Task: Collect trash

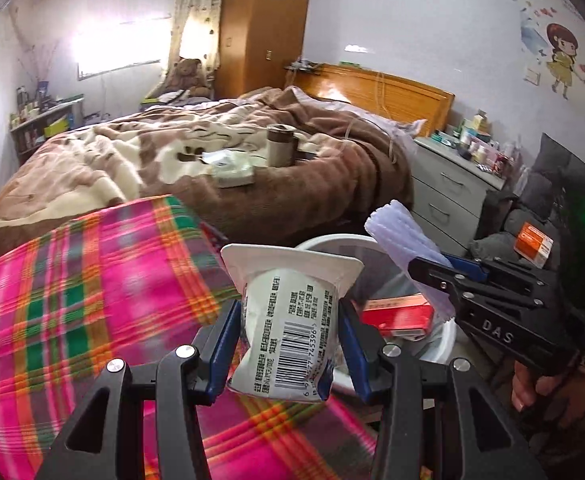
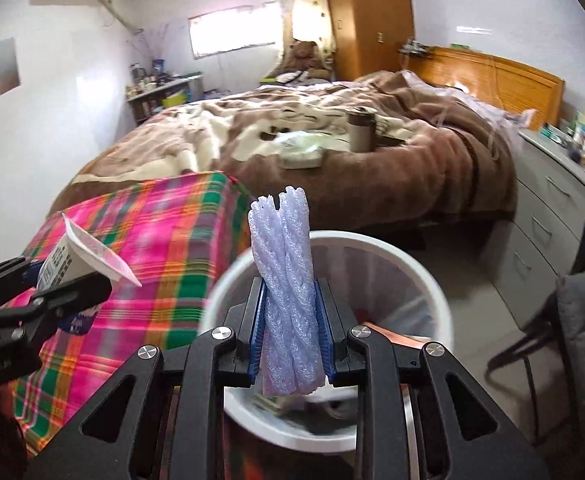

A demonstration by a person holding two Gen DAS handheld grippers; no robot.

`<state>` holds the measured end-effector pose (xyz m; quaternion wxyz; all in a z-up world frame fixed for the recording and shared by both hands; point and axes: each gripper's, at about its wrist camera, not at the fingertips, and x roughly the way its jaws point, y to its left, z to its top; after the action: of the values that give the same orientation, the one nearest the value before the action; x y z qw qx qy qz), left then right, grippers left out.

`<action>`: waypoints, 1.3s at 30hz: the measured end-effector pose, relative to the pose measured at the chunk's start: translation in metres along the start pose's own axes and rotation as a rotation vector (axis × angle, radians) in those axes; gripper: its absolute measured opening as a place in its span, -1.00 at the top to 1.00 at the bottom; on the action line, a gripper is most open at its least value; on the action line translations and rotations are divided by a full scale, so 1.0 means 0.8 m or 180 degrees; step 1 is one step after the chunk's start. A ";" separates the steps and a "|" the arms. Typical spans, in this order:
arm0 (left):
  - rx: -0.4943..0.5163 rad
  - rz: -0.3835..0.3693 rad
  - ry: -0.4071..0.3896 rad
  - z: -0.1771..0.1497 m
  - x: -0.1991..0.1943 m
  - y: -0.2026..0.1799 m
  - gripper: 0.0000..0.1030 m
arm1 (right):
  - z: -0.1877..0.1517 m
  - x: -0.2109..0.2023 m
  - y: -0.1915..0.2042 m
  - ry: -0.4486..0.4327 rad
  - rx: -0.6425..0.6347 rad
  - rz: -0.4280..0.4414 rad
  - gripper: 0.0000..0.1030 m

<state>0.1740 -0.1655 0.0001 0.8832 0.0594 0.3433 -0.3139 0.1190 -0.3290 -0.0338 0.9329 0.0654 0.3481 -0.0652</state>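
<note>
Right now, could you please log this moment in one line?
left hand-held gripper: shut on yogurt cup | right hand-held gripper: shut on foam netting | both near bin

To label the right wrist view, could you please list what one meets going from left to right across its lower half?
Left gripper holding the yogurt cup → plaid blanket → foam netting in the right gripper → white trash bin → grey drawer unit.
</note>
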 end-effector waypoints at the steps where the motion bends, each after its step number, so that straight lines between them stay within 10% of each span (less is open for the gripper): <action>1: 0.0024 -0.0009 0.0010 0.001 0.005 -0.007 0.05 | 0.000 0.002 -0.007 0.0025 0.0024 -0.0022 0.53; 17: 0.0168 -0.0245 0.0084 0.019 0.060 -0.092 0.05 | -0.011 0.024 -0.065 0.0235 0.0247 -0.0127 0.47; 22: 0.0164 -0.0254 0.0080 0.018 0.062 -0.099 -0.19 | -0.016 0.020 -0.074 0.0213 0.0301 -0.0100 -0.27; 39: 0.0012 0.0244 -0.0185 -0.008 -0.008 -0.083 -0.24 | -0.029 -0.046 -0.049 -0.0201 0.0335 -0.0054 -0.29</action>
<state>0.1271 -0.2125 0.0067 0.9041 0.0649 0.3144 -0.2821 0.0698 -0.3611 -0.0301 0.9381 0.1094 0.3151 -0.0934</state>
